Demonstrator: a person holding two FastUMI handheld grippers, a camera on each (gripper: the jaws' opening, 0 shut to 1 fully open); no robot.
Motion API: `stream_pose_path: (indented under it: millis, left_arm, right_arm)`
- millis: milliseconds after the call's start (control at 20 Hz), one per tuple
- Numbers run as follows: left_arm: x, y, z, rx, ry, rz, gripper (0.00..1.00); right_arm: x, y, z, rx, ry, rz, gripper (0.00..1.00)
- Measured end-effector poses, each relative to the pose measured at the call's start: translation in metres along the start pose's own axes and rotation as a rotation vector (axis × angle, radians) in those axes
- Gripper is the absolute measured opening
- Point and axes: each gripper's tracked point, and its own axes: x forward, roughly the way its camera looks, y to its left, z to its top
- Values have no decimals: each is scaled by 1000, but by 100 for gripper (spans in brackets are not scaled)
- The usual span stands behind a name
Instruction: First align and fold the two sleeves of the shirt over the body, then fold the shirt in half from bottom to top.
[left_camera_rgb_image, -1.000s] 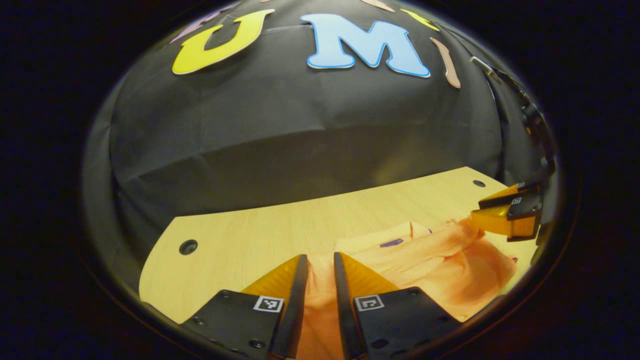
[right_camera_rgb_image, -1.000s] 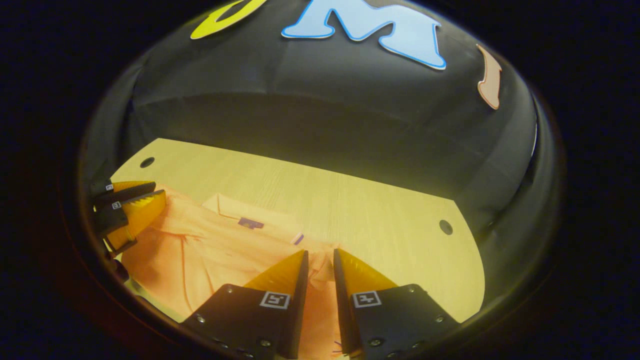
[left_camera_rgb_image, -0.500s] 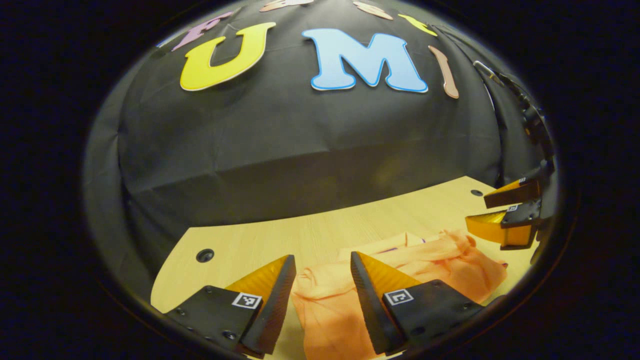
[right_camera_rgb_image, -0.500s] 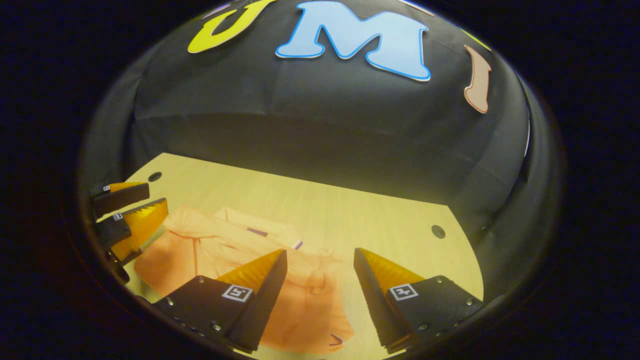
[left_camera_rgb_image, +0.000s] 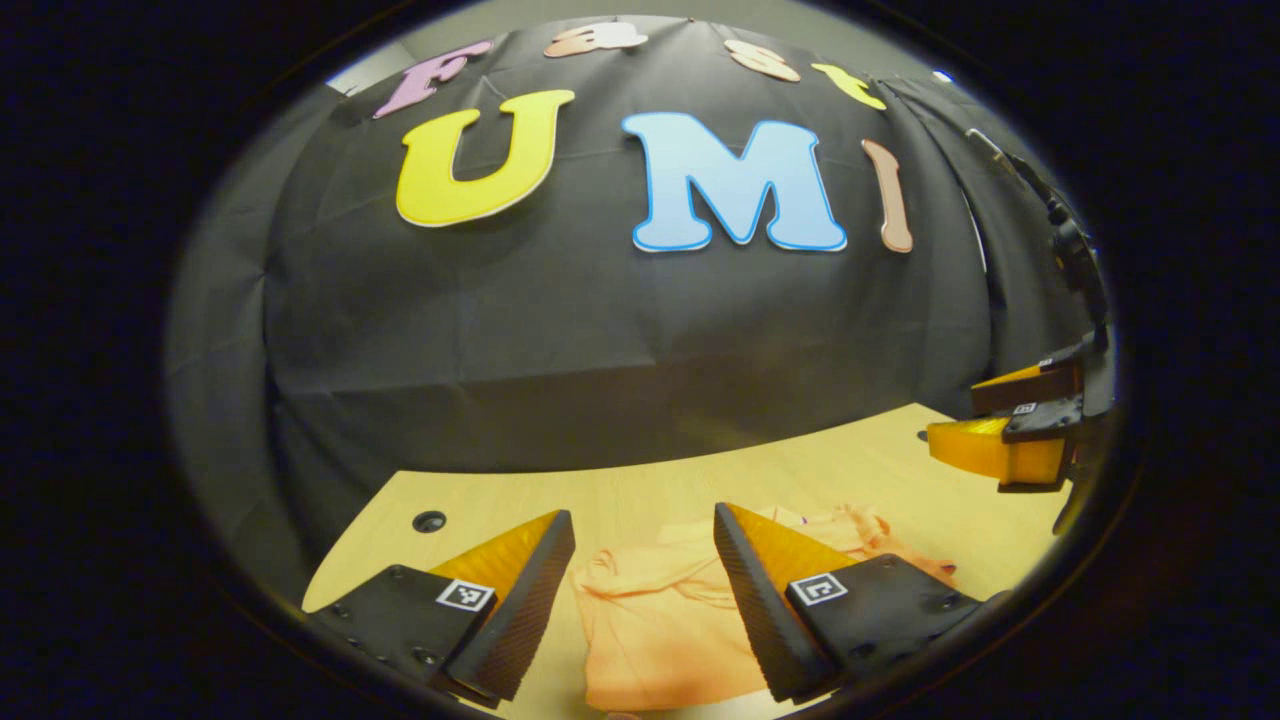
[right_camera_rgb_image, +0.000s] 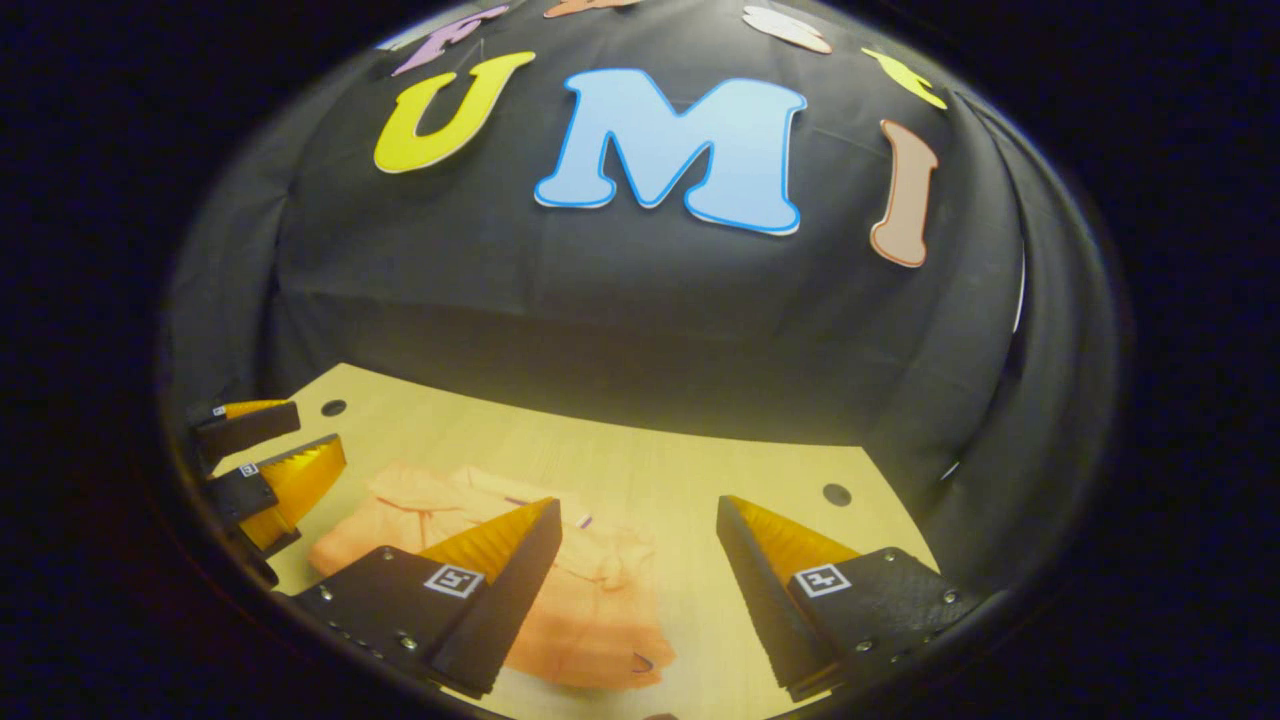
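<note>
An orange shirt (left_camera_rgb_image: 660, 625) lies folded in a compact bundle on the light wooden table (left_camera_rgb_image: 620, 495). In the left gripper view my left gripper (left_camera_rgb_image: 640, 540) hovers open above it, nothing between its fingers, and the right gripper (left_camera_rgb_image: 985, 415) stands open at the far right edge. The right gripper view has the shirt (right_camera_rgb_image: 585, 610) below my open right gripper (right_camera_rgb_image: 637, 525), which is lifted off the cloth. The left gripper (right_camera_rgb_image: 275, 440) is at the left of that view, open too.
The table has small dark holes near its corners (left_camera_rgb_image: 429, 521) (right_camera_rgb_image: 836, 494). The black cloth wall rises right behind the table's far edge. Bare wood lies to the right of the shirt in the right gripper view (right_camera_rgb_image: 760, 480).
Both grippers let go of the shirt, opened wide and rose and drew back from the table. The shirt now lies smaller and lower in both views.
</note>
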Motion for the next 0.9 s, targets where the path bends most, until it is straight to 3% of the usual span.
stream_pose_path:
  millis: [600,900]
  left_arm:
    - [-77,-23,73,-9,-194,2,93]
    - [-111,-23,83,-10,-208,34,94]
  right_arm:
    - [-80,-18,37,18,-194,-11,96]
    - [-114,-19,45,50,-251,13,96]
